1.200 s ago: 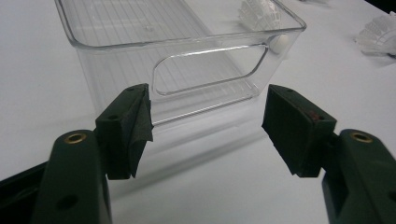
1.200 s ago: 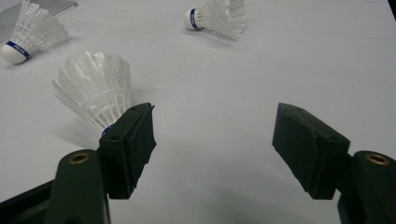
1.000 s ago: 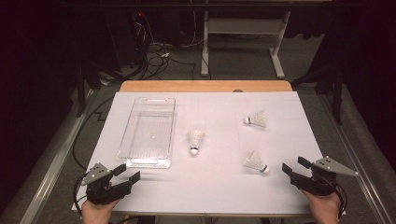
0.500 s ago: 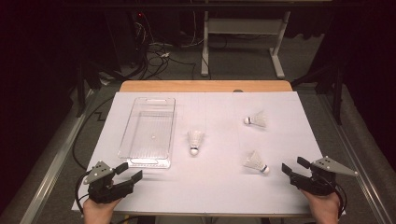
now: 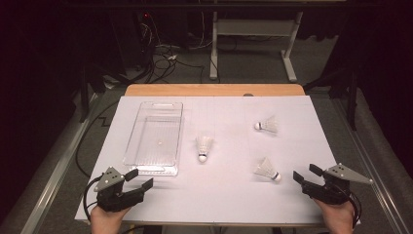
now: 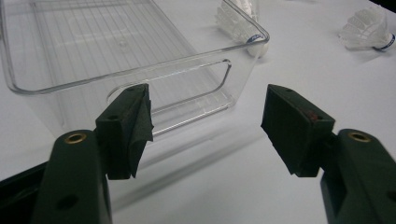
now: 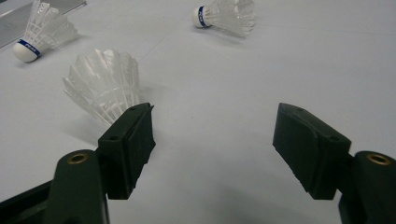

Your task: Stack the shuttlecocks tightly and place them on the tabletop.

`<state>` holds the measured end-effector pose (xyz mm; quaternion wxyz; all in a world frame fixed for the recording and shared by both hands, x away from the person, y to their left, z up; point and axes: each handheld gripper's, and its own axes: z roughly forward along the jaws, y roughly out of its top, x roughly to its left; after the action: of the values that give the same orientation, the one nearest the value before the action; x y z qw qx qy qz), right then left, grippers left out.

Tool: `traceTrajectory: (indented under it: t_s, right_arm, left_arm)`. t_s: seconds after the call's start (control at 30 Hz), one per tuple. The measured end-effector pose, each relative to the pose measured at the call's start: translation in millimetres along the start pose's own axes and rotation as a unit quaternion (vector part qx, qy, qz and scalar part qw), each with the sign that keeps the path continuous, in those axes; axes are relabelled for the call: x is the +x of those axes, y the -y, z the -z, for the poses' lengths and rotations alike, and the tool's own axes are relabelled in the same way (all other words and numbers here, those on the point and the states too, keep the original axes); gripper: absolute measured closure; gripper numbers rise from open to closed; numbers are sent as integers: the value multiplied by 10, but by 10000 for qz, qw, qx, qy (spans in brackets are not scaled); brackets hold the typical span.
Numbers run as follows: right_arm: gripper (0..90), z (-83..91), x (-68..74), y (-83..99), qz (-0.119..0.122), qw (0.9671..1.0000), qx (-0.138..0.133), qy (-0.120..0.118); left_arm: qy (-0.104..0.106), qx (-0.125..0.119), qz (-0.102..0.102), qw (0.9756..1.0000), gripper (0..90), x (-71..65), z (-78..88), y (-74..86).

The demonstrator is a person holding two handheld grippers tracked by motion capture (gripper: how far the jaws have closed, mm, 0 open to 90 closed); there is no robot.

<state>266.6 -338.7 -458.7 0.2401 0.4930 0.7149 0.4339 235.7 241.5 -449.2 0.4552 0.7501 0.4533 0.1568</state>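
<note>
Three white shuttlecocks lie on the white table sheet: one in the middle point(image 5: 204, 146), one at the far right point(image 5: 268, 125), one nearer right point(image 5: 265, 168). A clear plastic tray point(image 5: 152, 169) stands empty at the left. My left gripper point(image 5: 140, 179) is open just short of the tray's near end, and its own view shows the tray wall point(image 6: 163, 63) ahead of the left gripper point(image 6: 208, 126). My right gripper point(image 5: 306, 173) is open, right of the nearer shuttlecock. That shuttlecock point(image 7: 105, 84) lies by the left jaw of the right gripper point(image 7: 215, 144); nothing is between the jaws.
A wooden table edge point(image 5: 214, 89) runs along the back. Cables point(image 5: 165, 53) and desk legs point(image 5: 213, 48) are on the dark floor beyond. A metal rail point(image 5: 53, 175) flanks the table's left side. Two shuttlecocks point(image 6: 238, 21) point(image 6: 366, 28) lie beyond the tray.
My left gripper has crept slightly forward and right toward the tray's near end. The right gripper and the shuttlecocks have stayed put.
</note>
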Motion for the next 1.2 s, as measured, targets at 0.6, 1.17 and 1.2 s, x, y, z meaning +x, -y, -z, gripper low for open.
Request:
traceTrajectory:
  t_s: [0.6,1.17,1.2]
  right_arm:
    - [291,-3,-1,2,-16,10000,11,8]
    - [291,-5,0,2,-22,10000,22,-1]
    - [290,-3,-1,2,-8,10000,11,5]
  left_arm:
    - [87,52,-19,9999,336,-62,-56,-54]
    - [186,113,-73,9997,337,-127,-109,-76]
    - [205,104,-94,9997,338,-143,-120,-85]
